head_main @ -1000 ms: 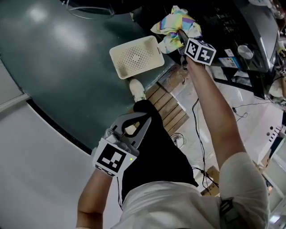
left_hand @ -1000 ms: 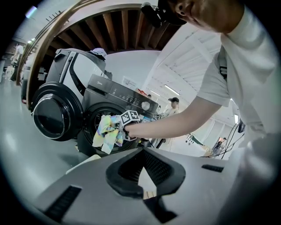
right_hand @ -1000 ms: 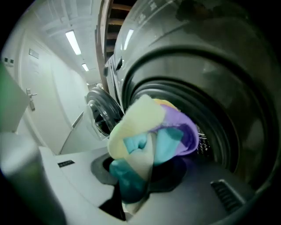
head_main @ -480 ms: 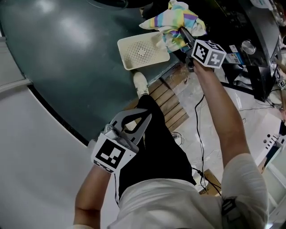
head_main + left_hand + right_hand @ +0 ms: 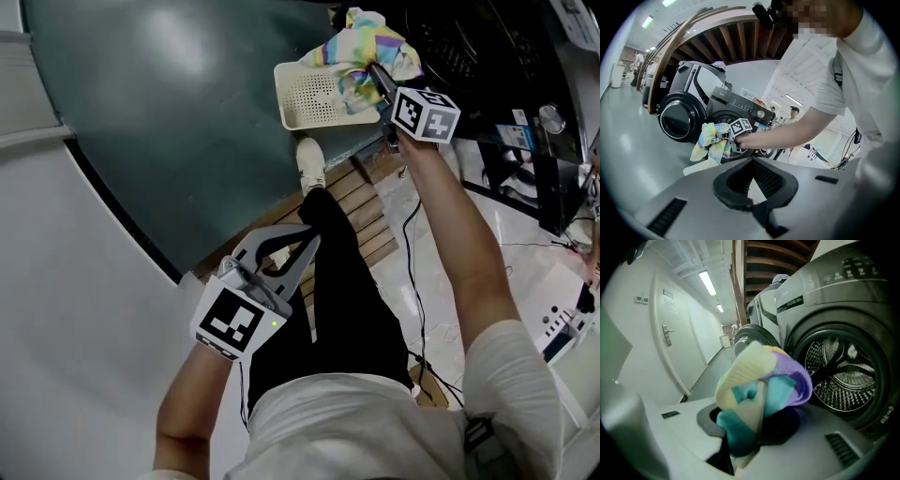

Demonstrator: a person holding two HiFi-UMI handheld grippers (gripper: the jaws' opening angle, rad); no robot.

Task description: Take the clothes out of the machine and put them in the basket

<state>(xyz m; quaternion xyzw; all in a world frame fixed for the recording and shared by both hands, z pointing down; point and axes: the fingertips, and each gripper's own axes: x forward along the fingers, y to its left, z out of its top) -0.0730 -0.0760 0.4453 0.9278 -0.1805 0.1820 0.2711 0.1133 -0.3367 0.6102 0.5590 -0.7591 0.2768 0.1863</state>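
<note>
A pastel multicoloured cloth [image 5: 361, 52] hangs from my right gripper [image 5: 375, 70], which is shut on it. The cloth dangles over the right end of the white perforated basket [image 5: 305, 94] on the dark floor. In the right gripper view the cloth [image 5: 759, 385] fills the jaws, and the machine's open drum [image 5: 841, 376] is just to the right. From the left gripper view the cloth [image 5: 710, 140] is seen above the basket [image 5: 701, 166]. My left gripper [image 5: 305, 246] is shut and holds nothing, down beside the person's black-trousered leg.
The washing machine [image 5: 469, 47] stands right of the basket, with a second front-loader [image 5: 677, 119] beside it. A wooden slatted board [image 5: 361, 211], a white shoe [image 5: 311, 164] and floor cables [image 5: 417, 281] lie below the basket. Other people stand far behind.
The right gripper has carried the cloth from beside the basket's right edge to over it. The left gripper has stayed by the leg while the whole view swung.
</note>
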